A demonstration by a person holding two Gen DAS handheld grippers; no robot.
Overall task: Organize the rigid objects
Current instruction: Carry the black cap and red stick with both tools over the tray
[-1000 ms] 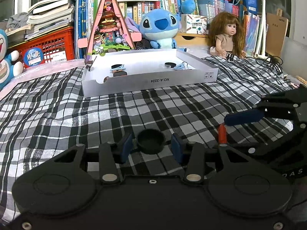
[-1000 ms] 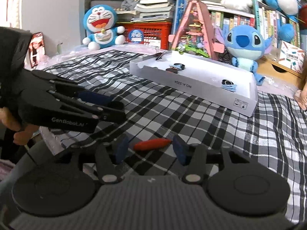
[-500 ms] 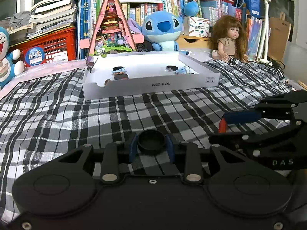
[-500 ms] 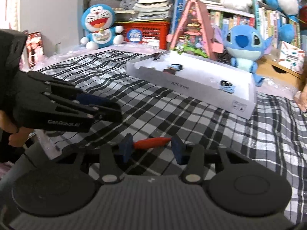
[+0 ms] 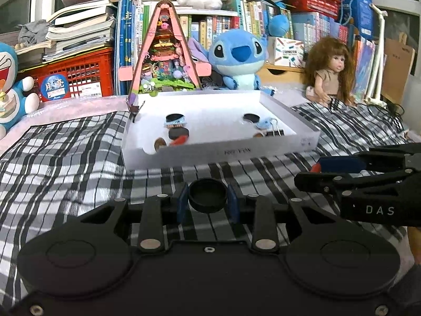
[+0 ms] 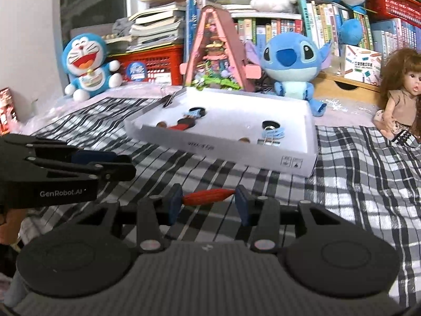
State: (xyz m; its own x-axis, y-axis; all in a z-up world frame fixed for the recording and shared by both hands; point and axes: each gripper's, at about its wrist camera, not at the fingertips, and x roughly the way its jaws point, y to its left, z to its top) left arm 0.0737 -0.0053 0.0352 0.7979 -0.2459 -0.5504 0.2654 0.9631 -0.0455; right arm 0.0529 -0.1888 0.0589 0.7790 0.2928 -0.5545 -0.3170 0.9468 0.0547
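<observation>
Both grippers closed and lifted toward the white tray [image 5: 221, 155]: left gripper [image 5: 208, 202] fingers pinching black cap [image 5: 208, 195], right gripper [image 6: 208, 202] fingers pinching red piece [image 6: 208, 196], both short of the tray; several items already inside, these two left.

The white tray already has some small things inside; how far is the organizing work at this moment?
Partly done. The white tray already holds two groups of small items, among them a binder clip. In hand: the left gripper clamps a black cap, and the right gripper clamps a red stick-shaped piece. Both are above the plaid cloth, short of the tray. Left: placing them inside.
</observation>
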